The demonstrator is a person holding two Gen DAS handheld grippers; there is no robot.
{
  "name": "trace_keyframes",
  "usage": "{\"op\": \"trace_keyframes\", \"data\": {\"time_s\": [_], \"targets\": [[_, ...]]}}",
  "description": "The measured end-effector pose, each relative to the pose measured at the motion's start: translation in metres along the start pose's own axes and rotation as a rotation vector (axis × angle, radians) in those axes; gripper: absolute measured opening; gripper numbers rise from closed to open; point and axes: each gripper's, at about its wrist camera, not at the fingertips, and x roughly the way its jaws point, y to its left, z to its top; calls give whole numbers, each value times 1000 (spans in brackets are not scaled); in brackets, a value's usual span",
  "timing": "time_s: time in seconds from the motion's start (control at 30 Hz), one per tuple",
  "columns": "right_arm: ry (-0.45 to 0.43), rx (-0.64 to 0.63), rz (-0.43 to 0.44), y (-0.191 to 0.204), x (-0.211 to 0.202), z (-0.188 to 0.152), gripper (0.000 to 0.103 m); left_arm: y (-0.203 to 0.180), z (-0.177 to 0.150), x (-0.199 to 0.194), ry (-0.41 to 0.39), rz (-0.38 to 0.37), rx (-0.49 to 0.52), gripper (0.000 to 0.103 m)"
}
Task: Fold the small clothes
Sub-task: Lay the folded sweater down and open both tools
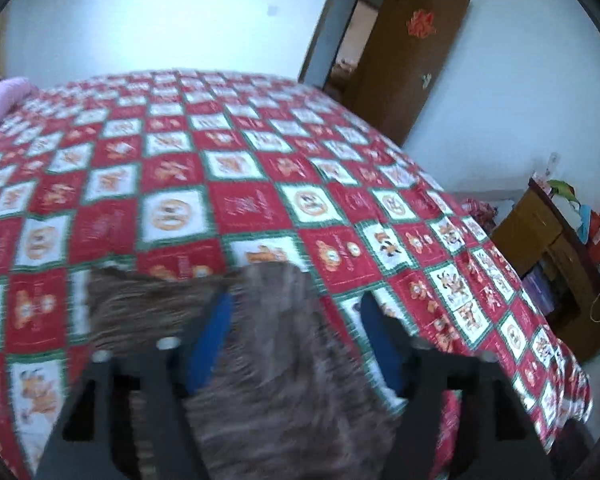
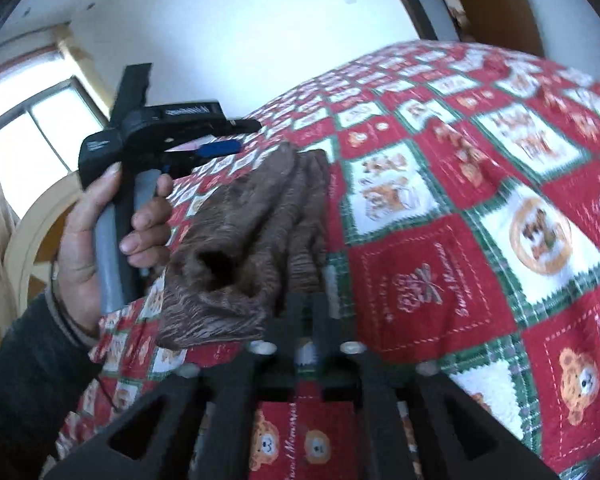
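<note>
Pillow: a pink pillow [image 1: 0,98] sits at the nine o'clock edge of the left wrist view, at the far corner of the bed.
Bedspread: a red, white and green checked bedspread [image 1: 236,204] with cartoon bear squares covers the bed and fills the middle of both views.
Garment: a small brown ribbed knit garment [image 1: 260,344] lies on the bedspread at six o'clock in the left wrist view; in the right wrist view it sits between nine o'clock and the centre, bunched, with a dark round opening facing the camera.
Left gripper: the left gripper [image 1: 296,300] has blue-padded fingers standing wide apart, one on each side of a band of the brown knit; the pads do not press on it.
Left hand: in the right wrist view a hand [image 2: 100,232] at nine o'clock grasps the grey handle of that black tool, just beside the garment's left edge; a dark sleeve covers the forearm.
Right gripper: the right gripper [image 2: 312,308] at six o'clock shows two black fingers a narrow gap apart, tips at the garment's near right edge; whether they pinch cloth I cannot tell.
Door: an open brown door [image 1: 404,64] stands at one o'clock in the left wrist view.
Cabinet: a wooden cabinet [image 1: 548,256] with clutter stands at three o'clock.
</note>
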Motion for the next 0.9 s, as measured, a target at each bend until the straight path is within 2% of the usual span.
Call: {"op": "trace_keyframes", "data": {"time_s": [0.03,0.13,0.2,0.27,0.3,0.33,0.37,0.4,0.43,0.5,0.6,0.7,0.77,0.83,0.9], "targets": [[-8,1,12,3,-1,-1,77,7,-7,-8,-9,27,17,72],[-26,-51,73,20,-1,0,77,32,-33,-19,-2,114,33,72],[-34,-119,36,34,6,4,77,47,-46,-22,12,129,18,72],[-25,-130,37,40,19,12,76,63,-63,-23,35,143,-9,72],[-6,-122,47,40,25,13,72,68,-69,-22,47,143,-21,72],[26,-116,50,39,34,15,46,70,-76,-21,60,139,-34,72],[50,-106,35,38,41,18,15,72,-81,-21,69,134,-45,72],[55,-93,19,37,44,20,5,73,-87,-22,74,129,-52,72],[56,-79,10,34,43,21,3,73,-92,-22,77,119,-62,72],[39,-67,-26,29,33,21,2,70,-100,-26,75,99,-62,72],[35,-41,-58,15,17,15,2,59,-109,-28,76,93,-21,87],[70,-10,-112,-2,27,8,2,46,-117,-22,71,130,47,89],[94,17,-91,-9,34,3,2,45,-120,-17,83,142,63,89],[86,-6,-90,-5,31,5,4,52,-118,-17,80,114,38,91],[72,-17,-116,-3,26,12,34,63,-120,-17,80,91,-12,94]]}}
